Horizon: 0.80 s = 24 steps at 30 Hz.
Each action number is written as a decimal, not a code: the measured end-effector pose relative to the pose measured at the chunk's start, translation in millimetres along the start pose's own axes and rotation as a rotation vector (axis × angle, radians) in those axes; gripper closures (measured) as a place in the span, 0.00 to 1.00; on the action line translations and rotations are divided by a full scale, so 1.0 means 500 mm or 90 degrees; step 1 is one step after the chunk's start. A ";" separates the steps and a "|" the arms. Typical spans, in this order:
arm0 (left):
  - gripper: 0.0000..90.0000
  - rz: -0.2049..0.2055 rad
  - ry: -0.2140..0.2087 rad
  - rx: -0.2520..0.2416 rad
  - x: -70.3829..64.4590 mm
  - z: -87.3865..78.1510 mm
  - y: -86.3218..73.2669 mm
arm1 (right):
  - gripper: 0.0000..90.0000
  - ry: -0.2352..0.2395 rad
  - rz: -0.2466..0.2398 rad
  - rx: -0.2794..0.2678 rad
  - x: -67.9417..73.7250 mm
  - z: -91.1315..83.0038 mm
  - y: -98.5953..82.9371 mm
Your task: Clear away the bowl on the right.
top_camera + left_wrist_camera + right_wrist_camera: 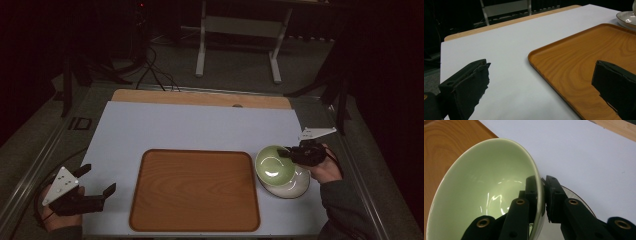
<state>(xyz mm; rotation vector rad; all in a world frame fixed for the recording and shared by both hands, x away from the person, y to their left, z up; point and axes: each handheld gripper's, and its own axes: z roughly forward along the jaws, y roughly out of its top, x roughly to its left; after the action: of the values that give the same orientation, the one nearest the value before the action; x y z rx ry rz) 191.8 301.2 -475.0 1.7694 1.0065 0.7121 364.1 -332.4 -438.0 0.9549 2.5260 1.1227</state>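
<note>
Pinching the rim of the pale green ceramic bowl [484, 195], my right claw [291, 152] holds it tilted above the white round plate [297, 186], just right of the flat brown wooden tray [195, 190]. The tray lies to its left. My left claw [97, 186] waits spread, far left. The bowl hides most of the plate.

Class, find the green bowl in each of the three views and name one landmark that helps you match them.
High view: green bowl right of the wooden tray, tilted, rim clamped by the right gripper.
Left gripper view: not in it.
Right gripper view: centre-left, rim between the jaws.
Shared landmark: the wooden tray.
</note>
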 end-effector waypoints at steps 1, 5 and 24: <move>0.01 0.000 0.000 0.000 0.000 0.000 0.000 | 0.90 0.001 -0.001 -0.001 0.001 0.000 0.001; 0.01 0.000 -0.001 0.000 0.000 0.000 0.000 | 0.90 0.002 -0.003 -0.004 0.003 0.002 0.004; 0.01 0.000 -0.002 0.000 0.000 0.000 0.000 | 0.90 0.019 -0.013 -0.022 0.015 0.012 0.024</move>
<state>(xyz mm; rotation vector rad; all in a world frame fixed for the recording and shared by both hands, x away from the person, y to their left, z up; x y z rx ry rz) 191.9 301.2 -475.1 1.7705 1.0043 0.7086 366.7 -318.4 -432.8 0.9076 2.5243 1.1794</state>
